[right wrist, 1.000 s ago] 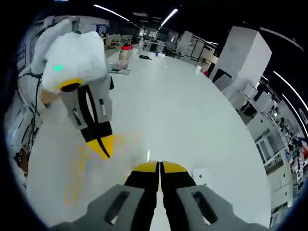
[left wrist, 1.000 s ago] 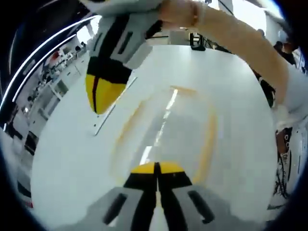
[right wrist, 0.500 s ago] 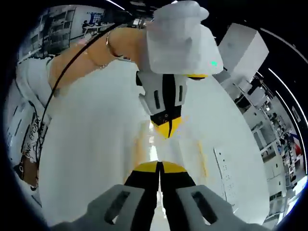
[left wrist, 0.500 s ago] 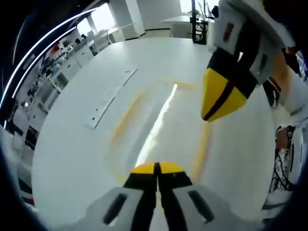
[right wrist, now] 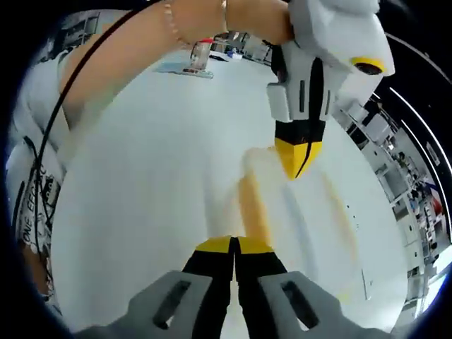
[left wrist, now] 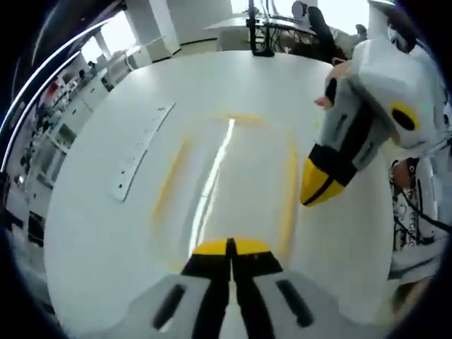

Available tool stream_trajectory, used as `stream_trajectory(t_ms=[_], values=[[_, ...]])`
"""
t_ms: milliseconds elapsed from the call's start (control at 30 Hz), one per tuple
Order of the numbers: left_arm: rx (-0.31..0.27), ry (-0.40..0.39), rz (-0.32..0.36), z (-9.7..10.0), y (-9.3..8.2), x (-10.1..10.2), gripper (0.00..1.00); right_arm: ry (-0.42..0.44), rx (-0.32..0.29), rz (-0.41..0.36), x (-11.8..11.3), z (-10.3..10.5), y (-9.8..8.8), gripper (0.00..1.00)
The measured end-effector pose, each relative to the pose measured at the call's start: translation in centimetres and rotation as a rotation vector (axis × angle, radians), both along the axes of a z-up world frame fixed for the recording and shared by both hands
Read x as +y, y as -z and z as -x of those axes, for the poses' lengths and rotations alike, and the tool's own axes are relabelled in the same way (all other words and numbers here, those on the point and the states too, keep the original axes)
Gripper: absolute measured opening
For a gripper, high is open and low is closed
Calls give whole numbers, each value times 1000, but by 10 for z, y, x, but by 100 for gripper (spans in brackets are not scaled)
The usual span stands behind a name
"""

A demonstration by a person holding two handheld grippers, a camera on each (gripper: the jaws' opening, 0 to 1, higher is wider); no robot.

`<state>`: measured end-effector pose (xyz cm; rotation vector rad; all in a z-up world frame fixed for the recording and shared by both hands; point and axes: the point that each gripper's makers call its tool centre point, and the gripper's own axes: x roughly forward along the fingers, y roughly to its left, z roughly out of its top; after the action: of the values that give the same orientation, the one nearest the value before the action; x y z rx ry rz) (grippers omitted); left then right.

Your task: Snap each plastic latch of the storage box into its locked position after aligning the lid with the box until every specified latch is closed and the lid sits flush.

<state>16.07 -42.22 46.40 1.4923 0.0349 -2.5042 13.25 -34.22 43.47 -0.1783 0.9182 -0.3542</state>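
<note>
The storage box (left wrist: 229, 169) lies on the white table (left wrist: 106, 233), a blurred see-through box with its lid on and yellow latch strips (left wrist: 169, 185) along the sides. My left gripper (left wrist: 229, 244) is shut and empty just above the box's near edge. My right gripper (left wrist: 316, 191) comes in from the right, shut, its yellow tip over the box's right latch strip (left wrist: 287, 201). In the right gripper view the box (right wrist: 296, 212) is a pale blur with a yellow strip (right wrist: 251, 203). The right gripper (right wrist: 234, 244) is shut near that strip. The left gripper (right wrist: 296, 161) hangs shut above the box.
A white power strip (left wrist: 140, 154) lies on the table left of the box. A red-capped jar (right wrist: 200, 52) stands at the table's far end. The person's bare arm (right wrist: 134, 49) crosses the top of the right gripper view. Desks and a black stand (left wrist: 253, 28) are behind.
Both cameras have swung. In the left gripper view the right gripper went from upper left to the box's right side. In the right gripper view the left gripper shifted from left to upper right.
</note>
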Motion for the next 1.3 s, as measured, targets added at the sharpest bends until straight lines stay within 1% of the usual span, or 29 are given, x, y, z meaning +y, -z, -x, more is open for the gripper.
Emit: stream_trajectory(t_ms=[67, 100, 133, 200, 233, 300, 367, 467, 567, 633, 767, 833, 1033, 1133, 1167, 1200, 1233, 1267, 1300], values=[[0, 6, -3, 0, 0, 2, 0, 22, 8, 20, -2, 0, 2, 0], [-3, 28, 6, 0, 0, 3, 0, 53, 15, 49, -7, 3, 1, 0], [-3, 24, 2, 1, 0, 3, 0, 45, 17, 47, -3, 0, 3, 0], [-11, 13, -7, 2, 1, 4, 0, 51, 24, 91, -5, -1, 2, 0], [-22, -9, -19, 2, 1, 4, 0, 55, 40, 116, -7, 0, 3, 0], [-50, -6, -15, 1, -1, -2, 0, 65, 61, 152, -8, 1, 5, 0], [-71, -8, -13, 3, 0, -2, 0, 73, 77, 184, -9, 2, 5, 0], [-85, -15, -18, 3, 0, -2, 0, 79, 85, 201, -10, 2, 6, 0], [-83, -21, -22, 3, 0, 0, 0, 79, 69, 202, -14, 3, 11, 0], [-74, -25, -27, 3, 0, 1, 0, 78, 102, 235, -15, 3, 14, 0], [-65, -28, -36, 4, 0, 1, 0, 96, 88, 220, -18, 3, 12, 0], [-69, -28, -36, 5, -1, 1, 0, 99, 107, 239, -17, 3, 13, 0], [-83, -26, -40, 4, 1, 6, 0, 118, 110, 247, -20, 3, 13, 0], [-74, -35, -51, 3, 1, 7, 0, 119, 119, 259, -21, 2, 16, 0], [-70, -35, -53, 3, 1, 8, 0, 123, 111, 253, -21, 3, 16, 0], [-66, -34, -54, 3, 1, 8, 0, 127, 87, 233, -21, 2, 17, 0], [-60, -39, -57, 2, 1, 8, 0, 137, 38, 203, -20, 0, 16, 0], [-59, -37, -57, 2, 1, 9, 0, 128, 9, 195, -20, 0, 16, 0], [-60, -35, -55, 2, 1, 9, 0, 131, 18, 195, -21, 2, 16, 0]])
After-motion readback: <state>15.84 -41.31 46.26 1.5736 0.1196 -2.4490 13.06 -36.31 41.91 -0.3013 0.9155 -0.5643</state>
